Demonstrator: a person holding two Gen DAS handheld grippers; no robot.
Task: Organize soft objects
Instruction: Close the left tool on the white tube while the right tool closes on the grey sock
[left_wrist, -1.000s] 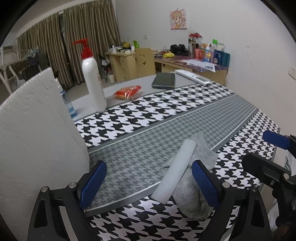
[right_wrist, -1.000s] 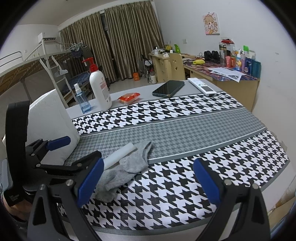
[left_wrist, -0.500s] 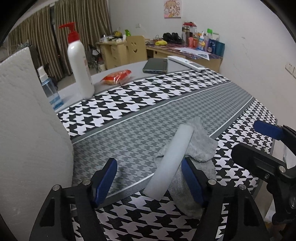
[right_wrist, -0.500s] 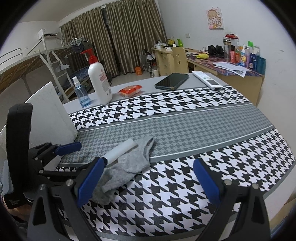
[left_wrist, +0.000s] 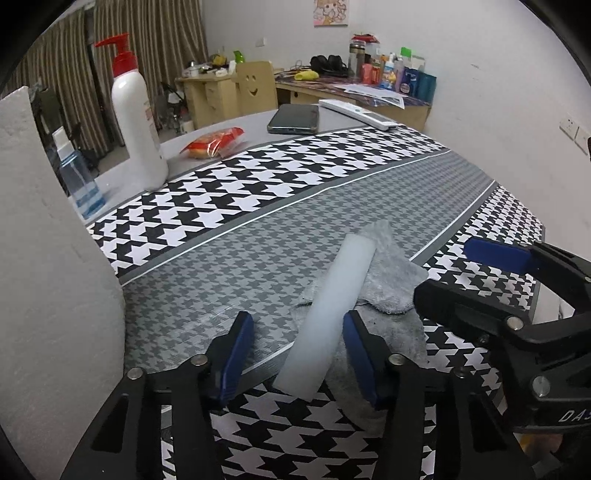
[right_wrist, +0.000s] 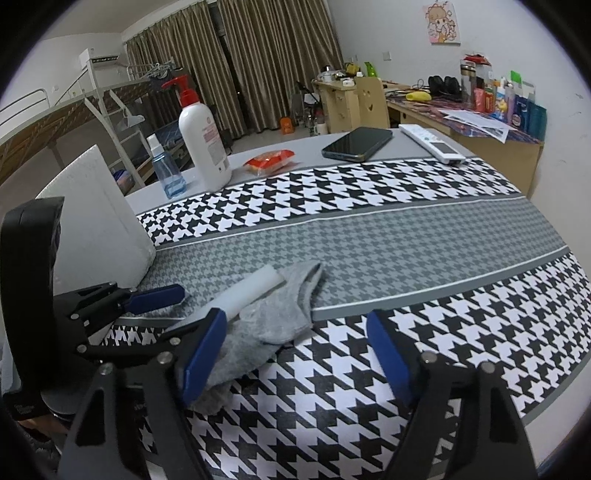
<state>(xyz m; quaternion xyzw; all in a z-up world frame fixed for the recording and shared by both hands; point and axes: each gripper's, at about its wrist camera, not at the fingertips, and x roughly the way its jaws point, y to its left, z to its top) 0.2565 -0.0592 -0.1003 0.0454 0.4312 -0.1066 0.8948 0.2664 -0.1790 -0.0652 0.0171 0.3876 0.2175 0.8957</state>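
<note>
On the checked tablecloth (left_wrist: 332, 177), low in the frame, our half-open left gripper (left_wrist: 298, 354) holds nothing, so we should squeeze the white foam stick (left_wrist: 328, 317) gently above the gray sock (left_wrist: 388, 291), while our right gripper (right_wrist: 295, 354) waits wide open, holding nothing.

Plain white walls (right_wrist: 388, 29) enclose the room, one bearing a small pink cartoon poster (right_wrist: 444, 23). Long brown pleated curtains (right_wrist: 258, 55) cover the far side (drawn shut). A pale wooden desk (right_wrist: 341, 107) stands before them, and a longer cluttered wooden desk (right_wrist: 491, 144) runs along the right wall. A white metal bunk-bed frame (right_wrist: 74, 107) occupies the left.
</note>
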